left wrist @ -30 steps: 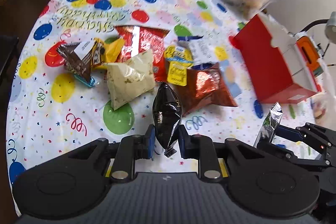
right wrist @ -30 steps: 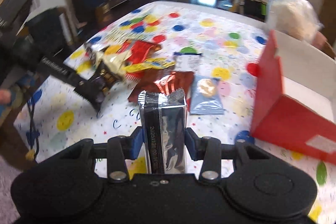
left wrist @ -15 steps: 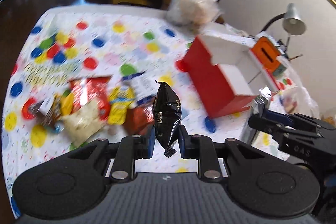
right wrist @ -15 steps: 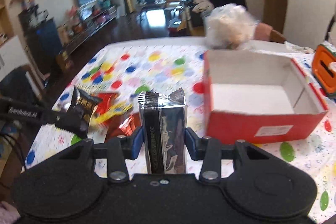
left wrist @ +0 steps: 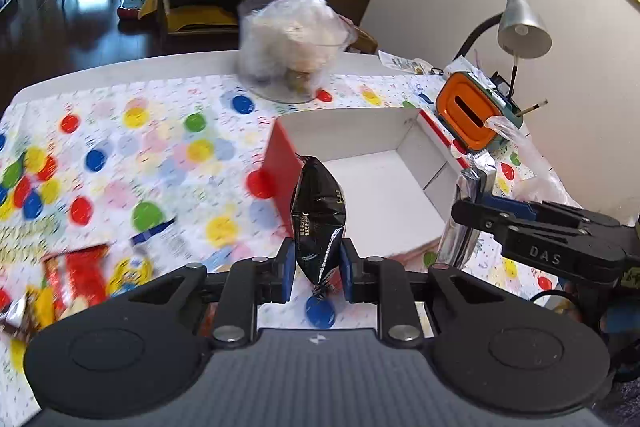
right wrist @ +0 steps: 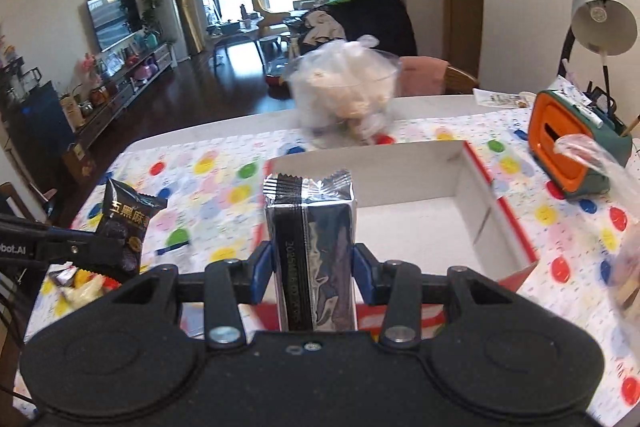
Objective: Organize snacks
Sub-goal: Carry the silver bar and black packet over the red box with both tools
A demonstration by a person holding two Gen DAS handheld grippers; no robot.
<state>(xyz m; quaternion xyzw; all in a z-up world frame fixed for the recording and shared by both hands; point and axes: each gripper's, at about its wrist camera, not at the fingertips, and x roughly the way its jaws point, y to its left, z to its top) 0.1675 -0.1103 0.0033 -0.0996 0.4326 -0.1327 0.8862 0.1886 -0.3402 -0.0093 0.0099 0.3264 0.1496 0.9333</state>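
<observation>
My left gripper is shut on a small black snack packet, held upright above the near left corner of the red box. The box has a white, bare inside. My right gripper is shut on a silver foil snack pack, upright over the box's near wall. Seen from the left wrist, the right gripper holds the silver pack at the box's right side. From the right wrist, the left gripper and its black packet show at left.
Several loose snack packets lie at the left on the balloon-print tablecloth. A clear bag of pale food stands behind the box. An orange and green holder and a desk lamp sit at the right.
Both grippers rose and swung right from the snack pile to the red box, each keeping its packet. The box's white inside now faces both cameras.
</observation>
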